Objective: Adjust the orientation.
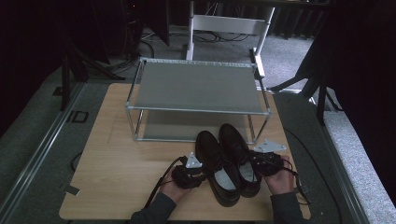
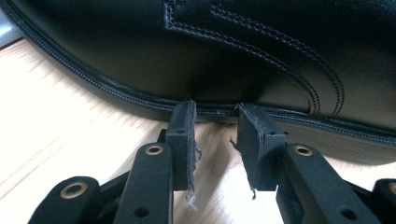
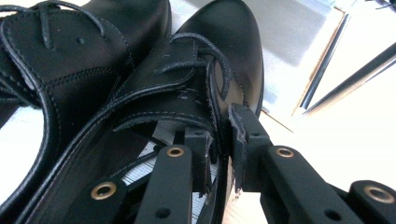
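Observation:
Two black lace-up leather shoes stand side by side on the wooden table, toes toward the rack: the left shoe [image 1: 212,151] and the right shoe [image 1: 236,142]. My left gripper [image 1: 203,171] is at the left shoe's outer side. In the left gripper view its jaws [image 2: 215,112] stand open, tips against the shoe's side [image 2: 243,70] just above the sole seam, with nothing between them. My right gripper [image 1: 255,162] is at the right shoe's outer side. In the right gripper view it [image 3: 219,126] is shut on that shoe's [image 3: 219,32] side wall, one jaw inside the opening, one outside.
A two-tier metal shoe rack [image 1: 196,86] with grey shelves stands just behind the shoes; its lower shelf [image 3: 299,32] lies ahead of the toes. Bare wooden tabletop [image 1: 121,158] spreads to the left. Cables trail from both grippers toward the table's front edge.

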`<state>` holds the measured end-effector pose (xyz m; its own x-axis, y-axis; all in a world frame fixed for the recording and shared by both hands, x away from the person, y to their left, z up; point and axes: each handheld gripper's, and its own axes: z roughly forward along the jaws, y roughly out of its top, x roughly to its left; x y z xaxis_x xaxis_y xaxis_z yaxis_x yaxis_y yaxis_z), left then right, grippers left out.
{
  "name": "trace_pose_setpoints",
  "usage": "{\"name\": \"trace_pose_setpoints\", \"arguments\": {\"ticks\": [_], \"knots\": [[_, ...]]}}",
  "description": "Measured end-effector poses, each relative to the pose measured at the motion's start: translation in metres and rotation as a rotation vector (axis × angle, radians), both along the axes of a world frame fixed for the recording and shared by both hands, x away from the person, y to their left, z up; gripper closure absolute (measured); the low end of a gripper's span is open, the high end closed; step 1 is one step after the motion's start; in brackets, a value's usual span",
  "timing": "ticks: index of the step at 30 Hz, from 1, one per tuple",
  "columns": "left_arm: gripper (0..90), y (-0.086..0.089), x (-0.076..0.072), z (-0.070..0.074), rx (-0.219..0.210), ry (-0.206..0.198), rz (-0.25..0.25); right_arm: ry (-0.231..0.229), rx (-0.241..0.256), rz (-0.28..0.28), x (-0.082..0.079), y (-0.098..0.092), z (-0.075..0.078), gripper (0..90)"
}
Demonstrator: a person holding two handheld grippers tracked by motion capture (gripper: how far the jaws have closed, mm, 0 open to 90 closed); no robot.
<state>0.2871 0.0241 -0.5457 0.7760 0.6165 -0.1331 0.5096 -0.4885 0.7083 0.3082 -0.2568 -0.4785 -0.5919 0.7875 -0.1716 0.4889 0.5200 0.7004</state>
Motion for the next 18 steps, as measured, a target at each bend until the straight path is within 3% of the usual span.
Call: {"name": "trace_pose_setpoints", "arguments": {"ticks": [8,14,18], "knots": [[66.7,-0.022,0.004,0.0,0.002,-0.012,-0.014,-0.007,-0.007,-0.029,0.014,-0.009,0.004,78.1],[66.6,-0.028,0.01,0.001,0.008,-0.015,-0.018,0.001,0.018,-0.052,0.021,-0.02,0.002,77.9],[59.3,-0.027,0.008,0.001,0.003,-0.017,-0.042,0.011,0.038,-0.052,0.021,-0.023,0.001,73.9]]}}
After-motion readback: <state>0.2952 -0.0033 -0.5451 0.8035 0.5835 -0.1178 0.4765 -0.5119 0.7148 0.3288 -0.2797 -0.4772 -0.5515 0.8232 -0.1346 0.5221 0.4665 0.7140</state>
